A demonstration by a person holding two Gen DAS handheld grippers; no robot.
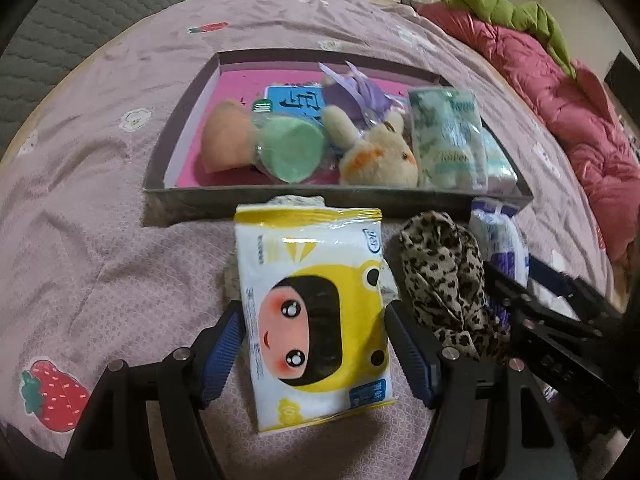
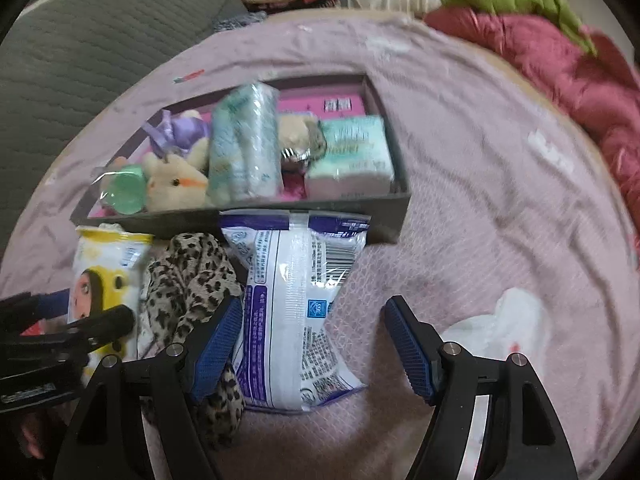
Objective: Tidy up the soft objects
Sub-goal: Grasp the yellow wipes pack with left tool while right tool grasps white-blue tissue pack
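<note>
The left gripper (image 1: 314, 344) stands apart astride the yellow tissue pack (image 1: 316, 312) on the bedsheet (image 1: 100, 208). At its three o'clock a leopard cloth (image 1: 444, 280) crowds in; at twelve sits the box (image 1: 320, 200) of toys. The right gripper (image 2: 314, 344) is spread wide too, its jaws either side of the purple-and-white pack (image 2: 296, 304), with the cloth against its left finger.

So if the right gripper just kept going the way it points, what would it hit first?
Most likely the purple-and-white tissue pack, which lies on the bed between the open right gripper fingers; depth is hard to judge.
</note>
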